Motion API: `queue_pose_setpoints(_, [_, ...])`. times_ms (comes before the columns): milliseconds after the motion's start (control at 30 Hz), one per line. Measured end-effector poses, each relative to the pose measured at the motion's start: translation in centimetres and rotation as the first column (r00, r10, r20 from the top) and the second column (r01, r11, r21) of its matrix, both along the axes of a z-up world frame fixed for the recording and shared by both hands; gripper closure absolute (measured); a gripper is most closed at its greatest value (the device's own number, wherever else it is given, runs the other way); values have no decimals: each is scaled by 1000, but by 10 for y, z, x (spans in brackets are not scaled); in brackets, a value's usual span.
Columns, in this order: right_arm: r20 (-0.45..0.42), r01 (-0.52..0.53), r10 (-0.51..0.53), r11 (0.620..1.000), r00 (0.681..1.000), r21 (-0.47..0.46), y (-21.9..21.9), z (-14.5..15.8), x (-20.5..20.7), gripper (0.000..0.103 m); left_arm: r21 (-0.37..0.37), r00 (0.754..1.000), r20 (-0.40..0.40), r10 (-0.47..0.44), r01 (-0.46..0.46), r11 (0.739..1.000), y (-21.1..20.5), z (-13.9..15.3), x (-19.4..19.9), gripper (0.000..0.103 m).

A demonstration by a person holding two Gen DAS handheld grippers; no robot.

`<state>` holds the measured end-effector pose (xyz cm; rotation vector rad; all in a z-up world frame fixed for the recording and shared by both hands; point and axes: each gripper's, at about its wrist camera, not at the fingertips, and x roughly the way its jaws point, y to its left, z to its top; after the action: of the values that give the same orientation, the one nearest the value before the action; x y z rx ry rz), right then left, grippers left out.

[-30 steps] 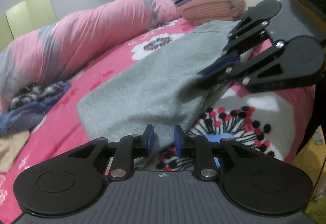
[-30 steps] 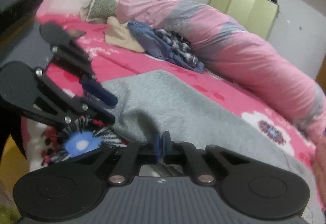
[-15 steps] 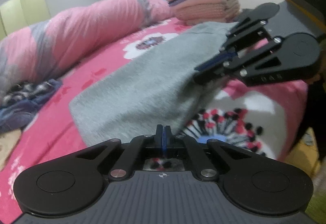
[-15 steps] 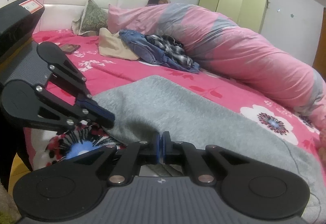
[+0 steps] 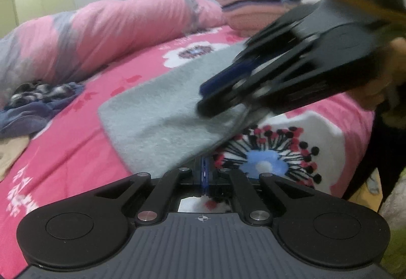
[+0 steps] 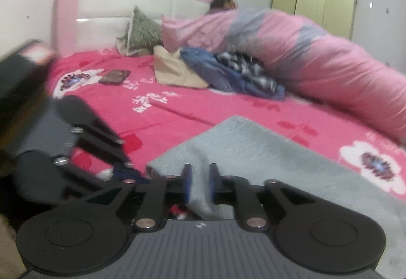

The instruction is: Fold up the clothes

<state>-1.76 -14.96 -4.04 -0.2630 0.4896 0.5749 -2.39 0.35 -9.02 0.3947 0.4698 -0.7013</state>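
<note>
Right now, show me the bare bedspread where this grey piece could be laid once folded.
Freest: the pink bedspread between the phone, the grey garment and the loose clothes heap. Also a strip between the garment and the rolled quilt. Crowded: the folded stack corner, the heap, and both grippers at the near edge.

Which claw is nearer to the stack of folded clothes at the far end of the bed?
Right. The right claw reaches over the grey garment toward the stack. The left claw sits at the garment's near edge, farther from it.
</note>
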Motion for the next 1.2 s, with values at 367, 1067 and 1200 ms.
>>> queue_pose_setpoints(367, [-230, 76, -56, 994, 972, 79, -1, -23, 37, 91, -110, 990, -46, 131, -136, 985, 34, -4, 10, 102])
queue_pose_setpoints(1067, [-198, 226, -184, 950, 963, 217, -54, 13, -3, 90, -110, 987, -105, 120, -131, 985, 2, -6, 48, 100])
queue_pose_setpoints(1200, [-202, 276, -235, 939, 951, 207, -58, 8, 35, 90, -42, 991, -60, 122, -124, 991, -5, -4, 42, 99])
